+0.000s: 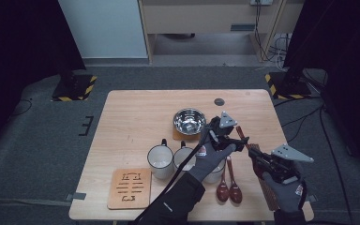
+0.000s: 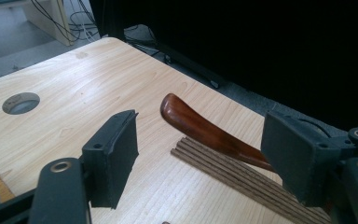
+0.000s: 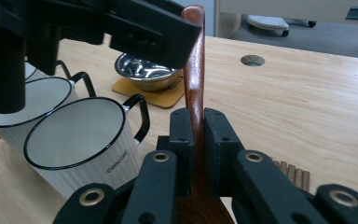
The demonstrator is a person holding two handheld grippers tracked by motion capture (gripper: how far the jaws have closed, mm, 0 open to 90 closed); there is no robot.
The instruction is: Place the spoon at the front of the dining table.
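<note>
My right gripper is clamped tight on a brown wooden spoon, both pads pressed flat against its handle. The handle rises from my jaws and points away over the table, its rounded end lifted clear of the wood. In the high view that gripper sits at the near right of the table, above a slatted mat by the right edge.

My left gripper has its jaws standing well apart, and the end of the spoon's handle lies between them. Neither pad touches it: the left pad is clear of the tip, and the right pad stands just beside the handle farther down. So my left fingers hold nothing. From above, this gripper reaches in from the left over the mugs toward the spoon.

Under the handle I see the mat's ribs running along the table.

Three white mugs stand in a near-middle cluster; two are close on my right gripper's left. A steel bowl sits on a coaster beyond them. Two more brown spoons lie side by side near the front edge, just right of the mugs. A cut-out wooden trivet lies at the near left.
</note>
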